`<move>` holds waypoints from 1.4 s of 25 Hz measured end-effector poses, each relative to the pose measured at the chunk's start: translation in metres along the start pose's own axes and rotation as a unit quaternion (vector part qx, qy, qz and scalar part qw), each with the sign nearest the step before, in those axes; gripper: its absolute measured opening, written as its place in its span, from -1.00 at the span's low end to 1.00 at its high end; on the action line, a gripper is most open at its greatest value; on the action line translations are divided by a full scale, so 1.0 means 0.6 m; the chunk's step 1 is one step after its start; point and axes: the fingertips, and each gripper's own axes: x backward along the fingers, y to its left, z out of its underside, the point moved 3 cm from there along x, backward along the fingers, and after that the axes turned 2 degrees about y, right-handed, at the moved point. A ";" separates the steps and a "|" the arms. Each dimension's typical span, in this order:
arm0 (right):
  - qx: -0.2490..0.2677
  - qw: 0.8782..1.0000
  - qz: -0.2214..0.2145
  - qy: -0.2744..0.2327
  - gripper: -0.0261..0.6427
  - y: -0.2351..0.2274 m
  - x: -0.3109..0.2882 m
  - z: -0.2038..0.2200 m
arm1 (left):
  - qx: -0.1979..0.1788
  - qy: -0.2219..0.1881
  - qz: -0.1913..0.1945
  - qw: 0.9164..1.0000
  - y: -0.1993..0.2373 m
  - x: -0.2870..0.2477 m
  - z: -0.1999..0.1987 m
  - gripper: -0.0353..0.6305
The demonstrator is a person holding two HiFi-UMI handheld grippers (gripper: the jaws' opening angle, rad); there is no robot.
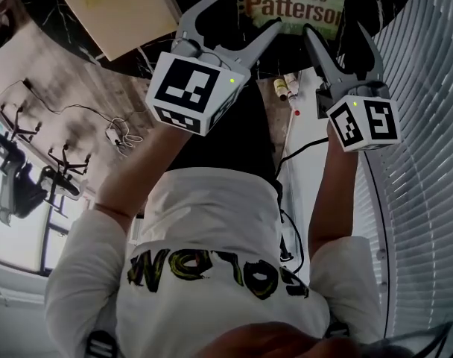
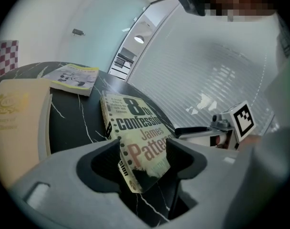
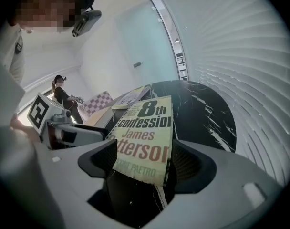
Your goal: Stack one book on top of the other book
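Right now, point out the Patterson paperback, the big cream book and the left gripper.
Patterson paperback [image 3: 145, 151]: right gripper view, front cover, on the author's name.
Big cream book [image 1: 118, 10]: head view, middle of its plain cover.
Left gripper [image 1: 244, 8]: head view, midway between its fingertips.

Black marble table [image 2: 73, 123] beside white blinds [image 1: 428, 125]; cables [image 1: 118, 136] lie on the floor [image 1: 70, 125].

Three books: paperback [image 2: 135, 137], cream volume [image 2: 16, 123], thin booklet [image 2: 73, 78]; one table [image 2: 73, 123]; left hand-held gripper [image 1: 240, 12] and right hand-held gripper [image 1: 337, 30] make two.

light: bright daylight | edges: fisheye-warped, dark vignette | focus: soft
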 end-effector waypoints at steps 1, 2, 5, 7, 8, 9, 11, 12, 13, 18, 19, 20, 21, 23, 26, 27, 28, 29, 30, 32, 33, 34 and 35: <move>-0.003 1.000 -0.003 0.004 0.15 -0.001 -0.003 0.004 | 0.003 0.005 -0.001 1.000 0.002 -0.003 0.005 0.02; -0.007 1.000 -0.006 0.009 0.17 -0.003 -0.007 0.008 | 0.004 0.009 -0.002 1.000 0.004 -0.006 0.012 0.05; -0.014 1.000 -0.011 0.016 0.19 -0.008 -0.024 0.021 | 0.009 0.017 -0.002 1.000 0.011 -0.020 0.028 0.08; -0.019 1.000 -0.012 0.021 0.19 -0.008 -0.029 0.023 | 0.012 0.018 -0.001 1.000 0.014 -0.023 0.031 0.08; -0.021 0.999 -0.012 0.021 0.19 -0.007 -0.029 0.024 | 0.012 0.018 -0.002 1.000 0.014 -0.023 0.031 0.08; -0.022 0.999 -0.012 0.021 0.19 -0.007 -0.030 0.027 | 0.010 0.018 -0.002 1.000 0.015 -0.025 0.032 0.08; -0.024 0.999 -0.011 0.018 0.19 -0.010 -0.035 0.037 | 0.006 0.017 -0.003 1.000 0.017 -0.031 0.036 0.09; -0.026 0.999 -0.011 0.016 0.19 -0.013 -0.038 0.042 | 0.005 0.018 -0.003 1.000 0.019 -0.035 0.038 0.09; -0.029 0.999 -0.010 0.016 0.19 -0.016 -0.040 0.046 | 0.004 0.019 -0.004 1.000 0.020 -0.039 0.040 0.10; -0.045 0.999 -0.007 0.017 0.06 -0.017 -0.042 0.056 | -0.006 0.030 -0.014 0.999 0.024 -0.047 0.048 0.09; -0.046 0.999 -0.006 0.015 0.06 -0.016 -0.041 0.056 | -0.007 0.029 -0.015 0.999 0.024 -0.047 0.048 0.09; -0.046 0.999 -0.004 0.013 0.06 -0.015 -0.040 0.056 | -0.008 0.028 -0.016 0.999 0.023 -0.046 0.047 0.09; -0.047 0.999 -0.003 0.010 0.05 -0.015 -0.040 0.056 | -0.008 0.026 -0.017 0.999 0.023 -0.046 0.046 0.09; -0.048 0.999 -0.001 0.004 0.05 -0.014 -0.042 0.056 | -0.007 0.024 -0.020 0.999 0.024 -0.047 0.047 0.09; -0.045 0.999 0.004 0.006 0.04 -0.013 -0.039 0.056 | -0.003 0.024 -0.020 1.000 0.024 -0.048 0.047 0.09; -0.044 0.999 0.008 0.008 0.04 -0.012 -0.036 0.054 | -0.001 0.024 -0.018 1.000 0.021 -0.048 0.045 0.09; -0.043 0.999 0.011 0.009 0.04 -0.010 -0.031 0.051 | 0.000 0.024 -0.017 1.000 0.018 -0.046 0.042 0.09; -0.043 0.999 0.013 0.008 0.04 -0.007 -0.026 0.047 | 0.000 0.023 -0.016 1.000 0.014 -0.042 0.037 0.09; -0.042 0.999 0.015 0.006 0.04 -0.002 -0.019 0.040 | -0.002 0.021 -0.016 1.000 0.010 -0.035 0.030 0.09; -0.039 0.999 0.017 -0.003 0.04 0.008 -0.005 0.024 | -0.005 0.016 -0.016 1.000 0.001 -0.021 0.014 0.09; -0.039 0.999 0.018 -0.008 0.04 0.011 0.002 0.018 | -0.007 0.014 -0.015 1.000 -0.004 -0.015 0.008 0.09; -0.039 0.999 0.019 -0.013 0.04 0.013 0.009 0.014 | -0.008 0.013 -0.015 1.000 -0.010 -0.010 0.005 0.09; -0.038 0.999 0.019 -0.017 0.04 0.014 0.015 0.012 | -0.011 0.012 -0.015 1.000 -0.016 -0.007 0.002 0.09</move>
